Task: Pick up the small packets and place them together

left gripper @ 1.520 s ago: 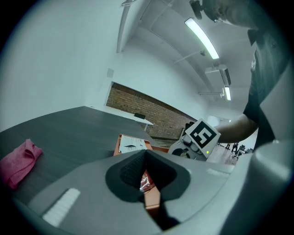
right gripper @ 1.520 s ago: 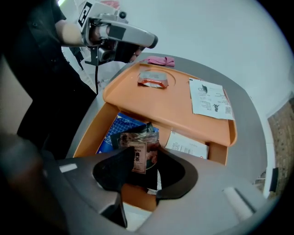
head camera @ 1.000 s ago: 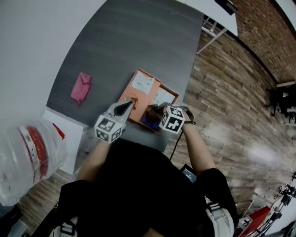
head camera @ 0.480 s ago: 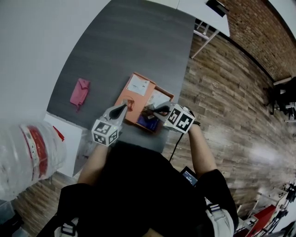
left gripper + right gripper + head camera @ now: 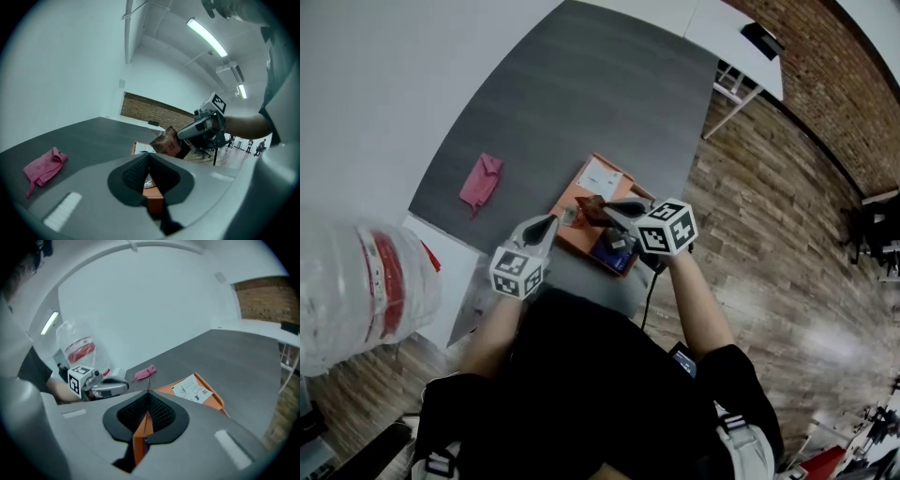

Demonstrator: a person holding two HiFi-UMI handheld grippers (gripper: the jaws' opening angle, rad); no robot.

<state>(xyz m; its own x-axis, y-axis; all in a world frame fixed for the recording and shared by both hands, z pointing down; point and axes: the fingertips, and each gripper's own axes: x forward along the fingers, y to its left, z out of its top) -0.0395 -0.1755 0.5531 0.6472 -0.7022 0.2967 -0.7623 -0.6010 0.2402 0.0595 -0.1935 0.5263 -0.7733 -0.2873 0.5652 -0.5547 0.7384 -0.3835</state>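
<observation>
Right gripper is clamped tight on one small packet, brown-orange, pinched by its edge. In the right gripper view I see it edge-on, running straight down between the pads. The packet is in the air over the orange box, roughly above the box's middle and clear of its floor. Left gripper has its jaws closed tip to tip with nothing gripped that I can see; only the box's orange edge shows through the gap behind the pads. It sits at 9 o'clock of the right gripper, just beside it, tips at the box's left edge and apart from the packet. From the left gripper view the packet hangs at 1 o'clock, above the box. The box holds a white printed sheet at its far end and something dark blue at 5 o'clock, can't tell what. The box is near the close edge of the grey table. Pink cloth lies on the table at 9 o'clock of the box, well apart. Clear water bottle with a red label is at 8 o'clock in the head view.
</observation>
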